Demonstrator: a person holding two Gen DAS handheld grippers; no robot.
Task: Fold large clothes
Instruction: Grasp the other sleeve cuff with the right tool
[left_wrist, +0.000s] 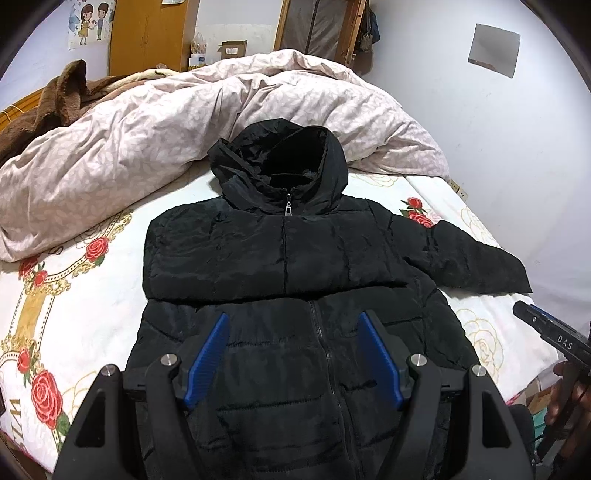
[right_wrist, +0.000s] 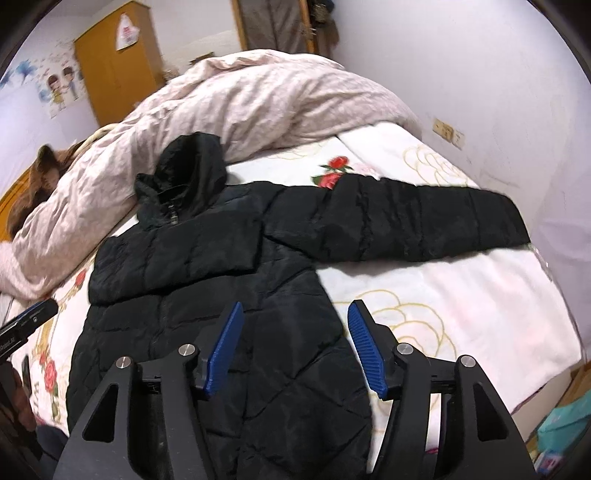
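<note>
Rose-print bed (left_wrist: 74, 321): black jacket (left_wrist: 280, 258) flat, hood toward duvet (left_wrist: 147, 140).

White capitals "DAS" stand on the black body of the right gripper (left_wrist: 526, 314) — seen at the left wrist view's right edge. Large dark letters along the white rose-printed bedsheet (left_wrist: 66, 314) cannot be read whole — the edge cuts them.

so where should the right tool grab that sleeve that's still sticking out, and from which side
Probably the cuff end of the outstretched sleeve, coming from the wall side. It lies flat and straight on the bed sheet, its cuff free with nothing on it. The other sleeve seems already folded across the chest of the jacket. The right tool is open and empty.
</note>
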